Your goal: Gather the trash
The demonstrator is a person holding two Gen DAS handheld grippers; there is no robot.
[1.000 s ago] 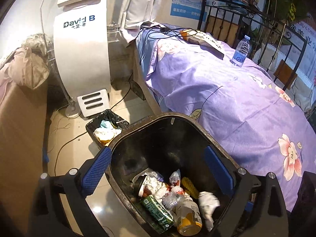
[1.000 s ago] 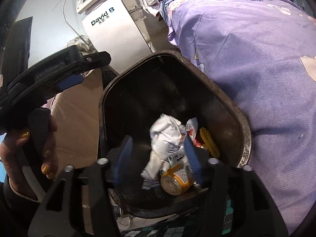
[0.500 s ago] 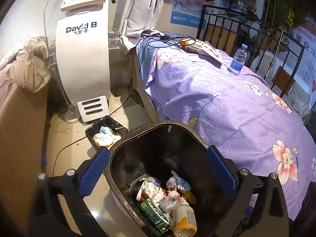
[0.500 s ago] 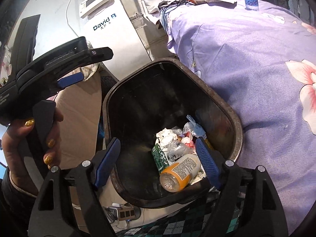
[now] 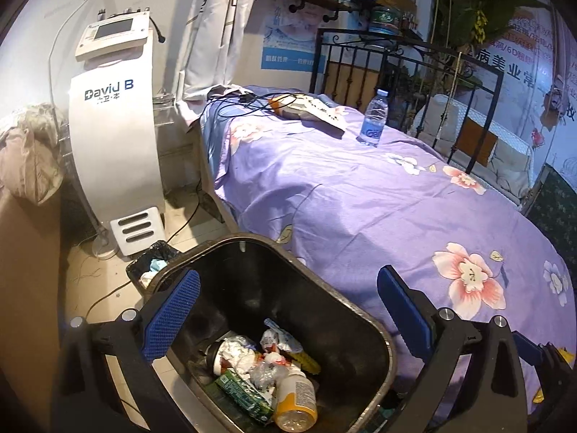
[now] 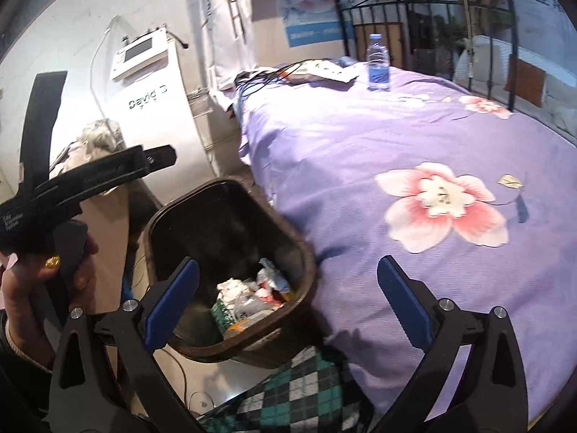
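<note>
A dark trash bin (image 5: 360, 310) stands on the floor beside the purple bed; it also shows in the right wrist view (image 6: 306, 252). It holds crumpled paper, a green carton (image 5: 245, 395), wrappers and an orange-capped bottle (image 5: 295, 398). My left gripper (image 5: 286, 312) is open and empty above the bin. My right gripper (image 6: 286, 297) is open and empty, above the bin's edge and the bed. A clear water bottle (image 5: 375, 117) stands upright at the bed's far end, also in the right wrist view (image 6: 378, 62).
A white "David B" machine (image 5: 115, 137) stands by the wall. A small black-lined bin (image 5: 149, 270) with tissues sits on the floor beside it. Cables and a paper-covered item (image 5: 306, 110) lie at the bed's head. A black iron railing (image 5: 414, 72) runs behind the bed.
The right gripper opened and dropped white crumpled trash into the bin. Both grippers then rose and pulled back from the bin toward the bed.
</note>
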